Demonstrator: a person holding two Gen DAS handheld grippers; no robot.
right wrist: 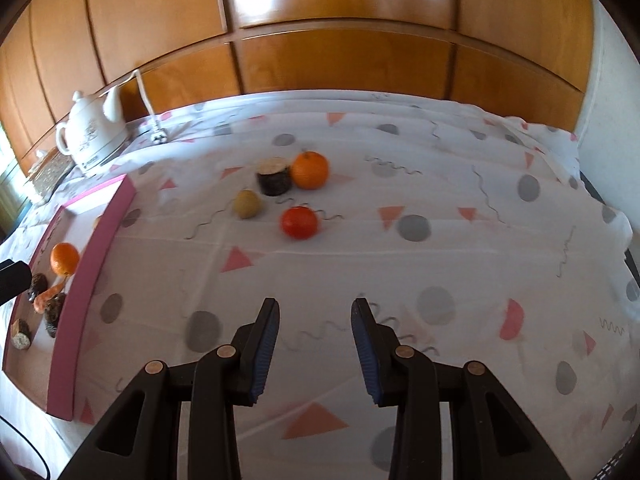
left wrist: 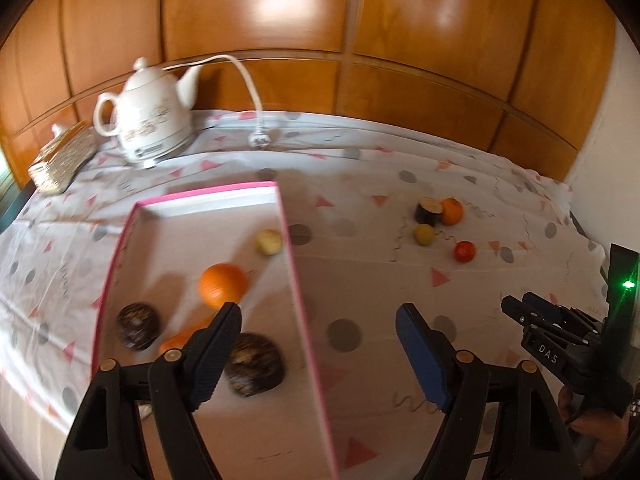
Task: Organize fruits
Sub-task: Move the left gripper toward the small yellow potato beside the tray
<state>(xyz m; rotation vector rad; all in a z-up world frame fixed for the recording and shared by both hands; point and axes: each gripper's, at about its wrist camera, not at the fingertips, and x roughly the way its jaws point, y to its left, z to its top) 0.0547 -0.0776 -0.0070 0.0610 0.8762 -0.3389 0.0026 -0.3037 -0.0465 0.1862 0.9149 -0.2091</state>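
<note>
The pink tray (left wrist: pixel 288 236) already holds an orange (left wrist: pixel 222 285) and several dark pieces. Four more wait well apart on the cloth (right wrist: pixel 400 280): another orange (right wrist: pixel 310 169), a red fruit (right wrist: pixel 299 222), a yellowish one (right wrist: pixel 247 204), a dark roll (right wrist: pixel 273 176). Both the left gripper (left wrist: pixel 318 354) and the right gripper (right wrist: pixel 314 350) gape empty. The right gripper's body reads "DAS".
</note>
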